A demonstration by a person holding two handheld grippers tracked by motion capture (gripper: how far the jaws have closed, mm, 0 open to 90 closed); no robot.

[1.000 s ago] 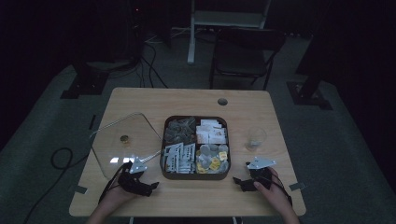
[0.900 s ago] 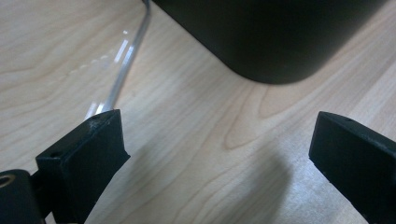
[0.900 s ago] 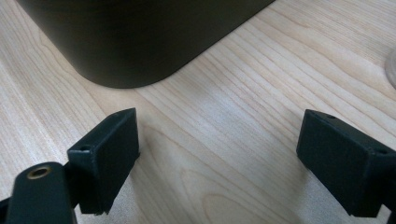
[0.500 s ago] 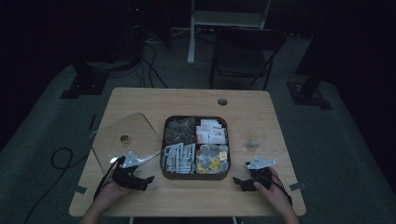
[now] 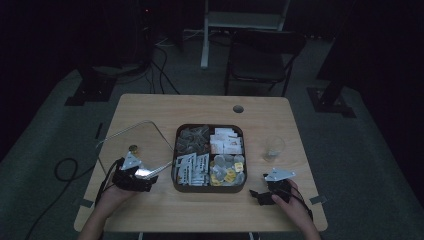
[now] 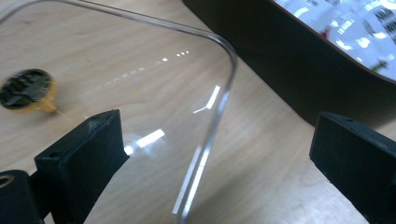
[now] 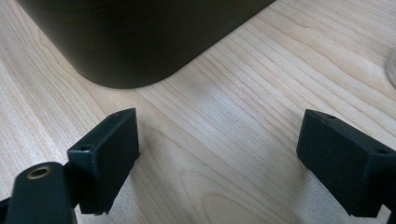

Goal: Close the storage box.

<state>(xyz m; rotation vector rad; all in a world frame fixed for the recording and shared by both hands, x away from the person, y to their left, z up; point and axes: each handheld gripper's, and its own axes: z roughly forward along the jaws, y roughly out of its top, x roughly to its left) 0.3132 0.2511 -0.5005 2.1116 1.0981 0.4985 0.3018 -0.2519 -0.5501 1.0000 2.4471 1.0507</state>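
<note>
- The clear lid (image 6: 219, 93) looks thin, rigid, light and slick; it lies flat on the surface (image 5: 200, 107).
- The left gripper (image 6: 219, 154), released, straddles its rounded corner edge, the best hold.
- The right gripper (image 7: 219, 158) rests released beside the tray (image 7: 140, 42).

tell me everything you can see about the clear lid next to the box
The clear lid is a transparent, plastic-looking sheet with rounded corners and a raised rim that catches light. It lies flat on the wooden table, just left of the dark compartment box, with a narrow strip of table between them. A small gold-and-dark knob shows at its middle. The left tongs are open, their jaws straddling the lid's near right edge without closing on it.
</note>
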